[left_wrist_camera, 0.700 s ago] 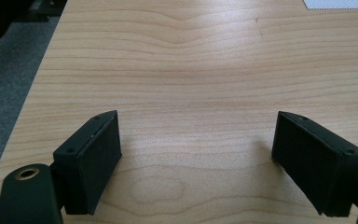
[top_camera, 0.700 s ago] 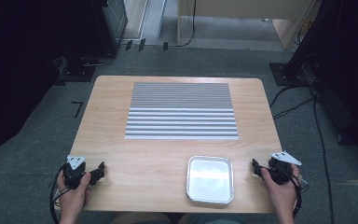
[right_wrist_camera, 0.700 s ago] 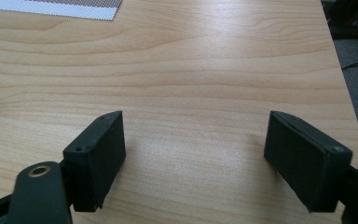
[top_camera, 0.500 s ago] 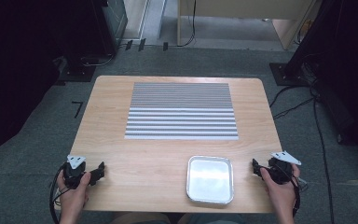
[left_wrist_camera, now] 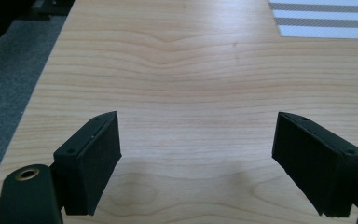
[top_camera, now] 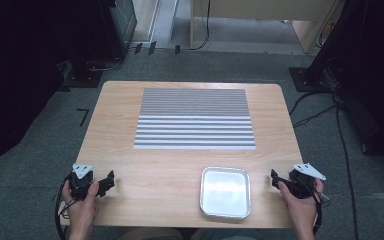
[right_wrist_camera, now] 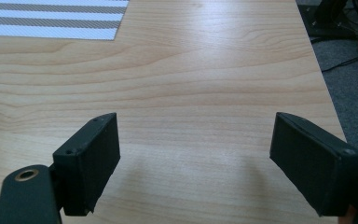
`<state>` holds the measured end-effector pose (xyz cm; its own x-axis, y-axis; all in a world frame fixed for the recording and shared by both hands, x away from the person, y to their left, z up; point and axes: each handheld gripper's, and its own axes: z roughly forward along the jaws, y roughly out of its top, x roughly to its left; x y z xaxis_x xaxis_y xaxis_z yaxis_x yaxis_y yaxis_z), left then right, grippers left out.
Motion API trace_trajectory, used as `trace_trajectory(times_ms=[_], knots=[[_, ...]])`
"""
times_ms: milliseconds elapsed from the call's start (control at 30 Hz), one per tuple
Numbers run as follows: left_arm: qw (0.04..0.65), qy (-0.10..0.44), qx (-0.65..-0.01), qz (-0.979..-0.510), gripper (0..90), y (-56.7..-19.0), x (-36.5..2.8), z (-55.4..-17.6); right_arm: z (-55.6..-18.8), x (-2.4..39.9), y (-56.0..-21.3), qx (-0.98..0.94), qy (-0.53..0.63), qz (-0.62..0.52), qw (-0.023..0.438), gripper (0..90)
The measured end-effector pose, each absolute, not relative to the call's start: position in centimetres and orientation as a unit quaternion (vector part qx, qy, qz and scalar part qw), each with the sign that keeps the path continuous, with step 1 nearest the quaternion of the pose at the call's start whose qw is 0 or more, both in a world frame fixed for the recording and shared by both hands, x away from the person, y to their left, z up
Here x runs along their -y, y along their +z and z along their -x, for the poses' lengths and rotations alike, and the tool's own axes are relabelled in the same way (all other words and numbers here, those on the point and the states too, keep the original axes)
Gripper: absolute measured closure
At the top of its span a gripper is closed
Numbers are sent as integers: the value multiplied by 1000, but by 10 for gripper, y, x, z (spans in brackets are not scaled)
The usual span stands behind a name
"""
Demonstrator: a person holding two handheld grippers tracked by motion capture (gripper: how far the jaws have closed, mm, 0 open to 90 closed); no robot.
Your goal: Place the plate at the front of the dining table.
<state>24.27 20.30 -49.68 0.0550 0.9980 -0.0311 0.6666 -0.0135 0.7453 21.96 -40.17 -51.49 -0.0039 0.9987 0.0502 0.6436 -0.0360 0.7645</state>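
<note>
Both grippers sit low at the near corners of the pale wooden tabletop (top_camera: 145, 175), one in each hand. The left gripper (top_camera: 106, 182) has its black fingers (left_wrist_camera: 91, 161) spread wide apart over bare wood, nothing between them. Same story on the right gripper (top_camera: 276, 178): fingers (right_wrist_camera: 91, 161) well apart, gripping nothing, with bare grain ahead of them.

The thing nearest to the work is the shallow square silvery metal tray with rounded corners (top_camera: 225, 171), lying flat near the front edge of the tabletop, right of centre. It's just beside the right gripper and well apart from the left one. Nothing visible in it.

How will it handle? It looks like thin sheet metal, so likely light and fairly stiff, though a thin rim could flex or dent if squeezed hard. The smooth shiny surface looks slippery, and a nudge would probably send it sliding across the wood. The rolled rim looks like the only real purchase: one finger inside the wall, one outside, pinching the right-hand edge, which lies closest to the right gripper. Held by one edge it may tip, so a second pinch on the opposite rim would steady it.

Farther back lies a grey and white striped rectangular mat (top_camera: 195, 119), flat, clear of the tray.
</note>
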Motion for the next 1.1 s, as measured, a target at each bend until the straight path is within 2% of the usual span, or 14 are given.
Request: trace_trajectory(times_ms=[467, 1100], knots=[[326, 272, -603, -676, 155, -489, -170, -237, -213, 390, -504, -632, 339, -641, 273, 163], [358, 238, -574, -697, 155, -483, -128, -231, -207, 371, -497, -638, 354, -628, 269, 199]])
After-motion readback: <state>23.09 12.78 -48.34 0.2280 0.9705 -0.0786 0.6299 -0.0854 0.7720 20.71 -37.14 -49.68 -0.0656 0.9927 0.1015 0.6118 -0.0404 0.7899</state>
